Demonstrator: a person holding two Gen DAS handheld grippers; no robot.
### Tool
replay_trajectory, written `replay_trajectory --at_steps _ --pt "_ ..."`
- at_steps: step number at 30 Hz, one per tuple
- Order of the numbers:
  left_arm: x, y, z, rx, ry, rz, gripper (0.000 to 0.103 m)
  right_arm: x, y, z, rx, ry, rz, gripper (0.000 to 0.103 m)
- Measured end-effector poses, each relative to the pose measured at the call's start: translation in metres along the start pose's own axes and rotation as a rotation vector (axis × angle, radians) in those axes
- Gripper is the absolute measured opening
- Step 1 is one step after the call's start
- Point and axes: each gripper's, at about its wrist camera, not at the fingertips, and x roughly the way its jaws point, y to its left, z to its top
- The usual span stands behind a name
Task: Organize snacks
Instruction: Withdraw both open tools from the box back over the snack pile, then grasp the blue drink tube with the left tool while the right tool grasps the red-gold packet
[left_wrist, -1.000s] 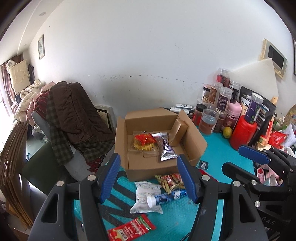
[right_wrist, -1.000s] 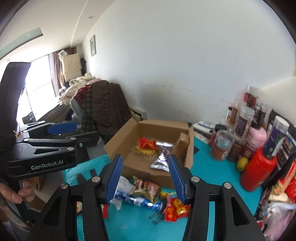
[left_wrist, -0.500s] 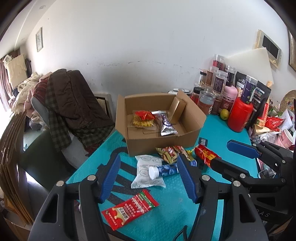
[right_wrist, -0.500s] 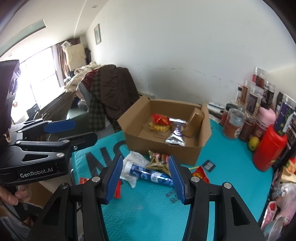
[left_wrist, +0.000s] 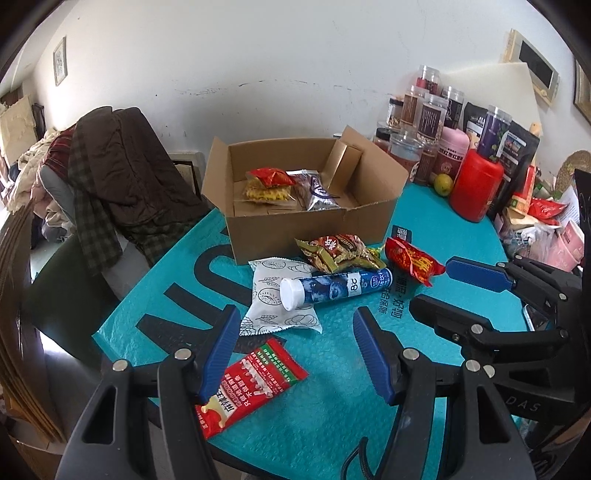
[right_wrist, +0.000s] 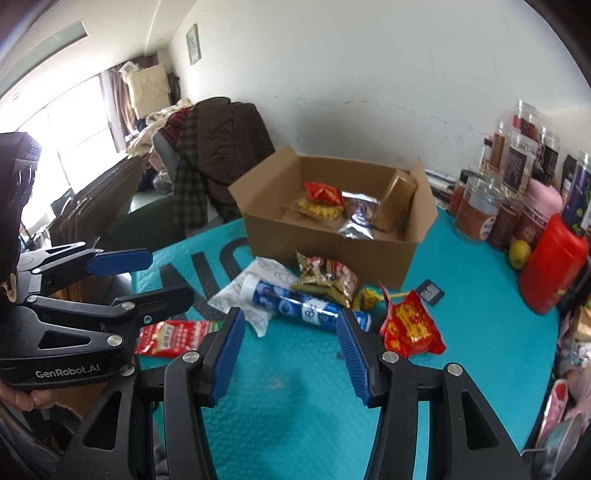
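A teal bubble-textured mat covers the table and carries a loose heap of snacks in front of an open brown cardboard box, which sits toward the mat's far edge. Inside the box lie a red-topped yellow waffle pack and a silver foil packet. In the heap, a blue cylindrical tube with a white cap rests across a white printed sachet, beside a gold-and-red crinkled wrapper and a red foil packet with yellow lettering. A flat red-and-green pouch lies near the mat's near-left edge.

The left gripper hangs with jaws apart and empty above that pouch. The right gripper has just been opening its jaws; nothing sits between them, and the blue tube lies just beyond its tips.
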Motion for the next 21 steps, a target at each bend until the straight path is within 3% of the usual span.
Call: replay_trajectory --at_steps 8,18,21 --pt "0.031 -0.010 -0.001 -0.001 0.064 -0.050 0.063 0.016 -0.025 -0.010 0.045 0.047 -0.028 0.058" --pt "0.058 -0.016 0.012 -0.032 0.069 -0.115 0.063 0.034 -0.063 -0.012 0.103 0.083 -0.105 0.074" --pt "0.068 -0.018 0.019 -0.034 0.087 -0.145 0.063 0.043 -0.074 -0.010 0.103 0.097 -0.122 0.088"
